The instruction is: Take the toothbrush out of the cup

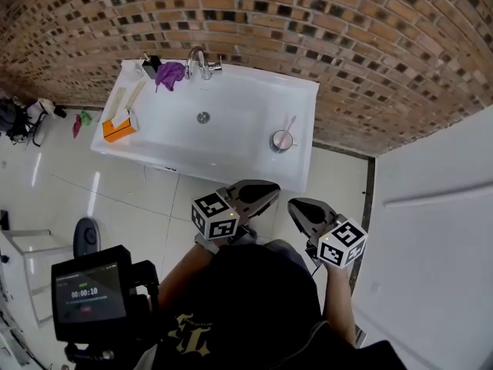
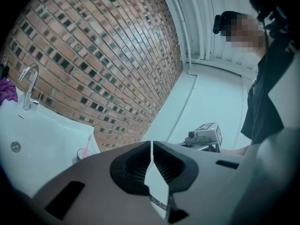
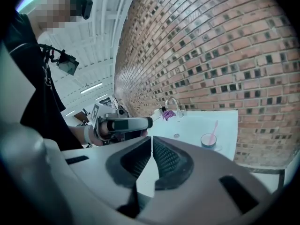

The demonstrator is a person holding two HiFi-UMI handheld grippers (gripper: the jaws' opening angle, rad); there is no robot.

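Pink and slim, the plastic toothbrush (image 1: 290, 123) stands leaning in a small round pale cup (image 1: 282, 140) on the white ceramic sink (image 1: 231, 141), at about three o'clock from the drain (image 1: 202, 117), near the right edge. Both grey grippers hang well short of it over the floor. The left gripper (image 1: 269, 194) and the right gripper (image 1: 296, 205) each have their jaws pressed together on nothing. The right one looks nearer; it should probably spread its jaws, come in above the cup toward twelve o'clock, pinch the handle high, and lift straight so the cup does not tip.
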